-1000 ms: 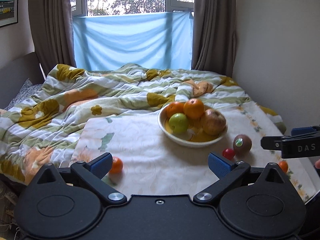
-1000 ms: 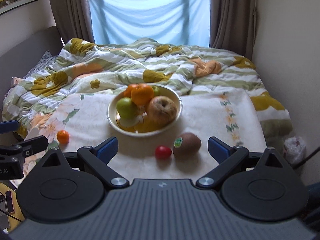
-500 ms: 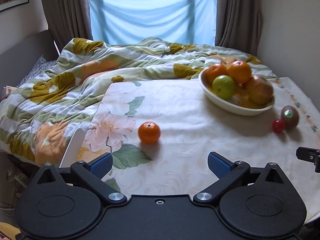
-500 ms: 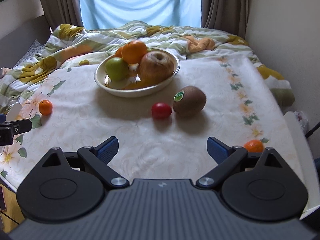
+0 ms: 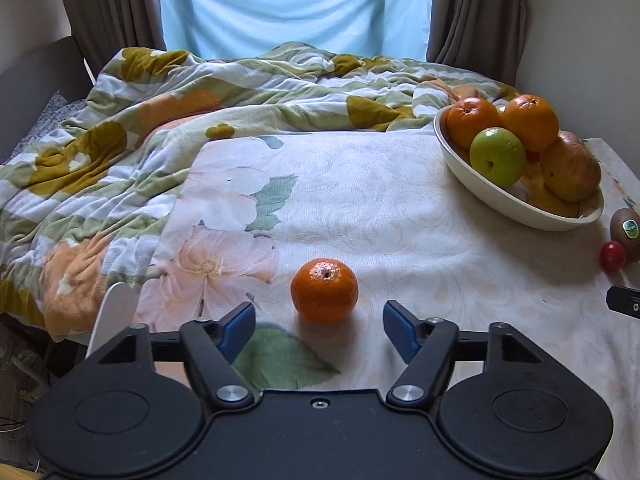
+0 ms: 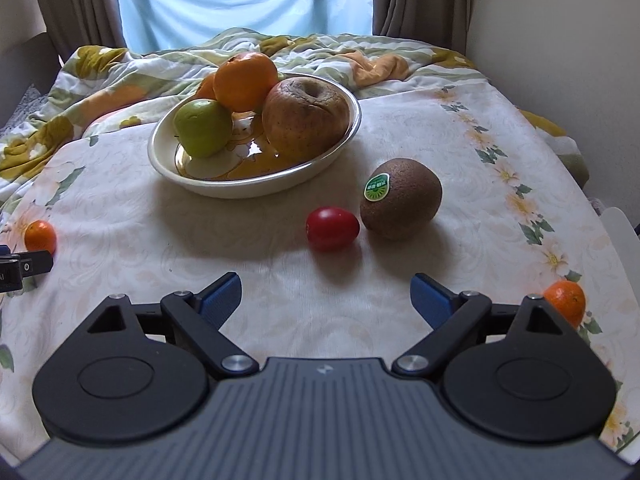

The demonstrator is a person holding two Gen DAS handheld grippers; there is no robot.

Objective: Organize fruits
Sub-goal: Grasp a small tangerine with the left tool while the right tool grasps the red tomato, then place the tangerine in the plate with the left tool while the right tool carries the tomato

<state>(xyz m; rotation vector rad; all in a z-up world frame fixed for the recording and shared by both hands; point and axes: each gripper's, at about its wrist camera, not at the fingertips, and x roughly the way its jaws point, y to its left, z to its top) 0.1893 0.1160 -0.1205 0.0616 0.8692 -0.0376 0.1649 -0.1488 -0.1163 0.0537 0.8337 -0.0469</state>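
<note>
A small mandarin (image 5: pixel 324 296) sits on the floral tablecloth (image 5: pixel 360 208), just beyond the left gripper (image 5: pixel 318 330), whose jaws stand wide apart around nothing. The right gripper (image 6: pixel 326 300), equally spread and empty, faces a cherry tomato (image 6: pixel 332 228) beside a kiwi (image 6: pixel 402 203), near the fruit bowl (image 6: pixel 256 190).

The left wrist view looks low across the table toward the window, very near a small orange (image 5: pixel 324 290) at lower middle. The right wrist view faces the same way, close to the tomato (image 6: pixel 332 228) at middle. Both show the bowl (image 5: pixel 516 207).
</note>
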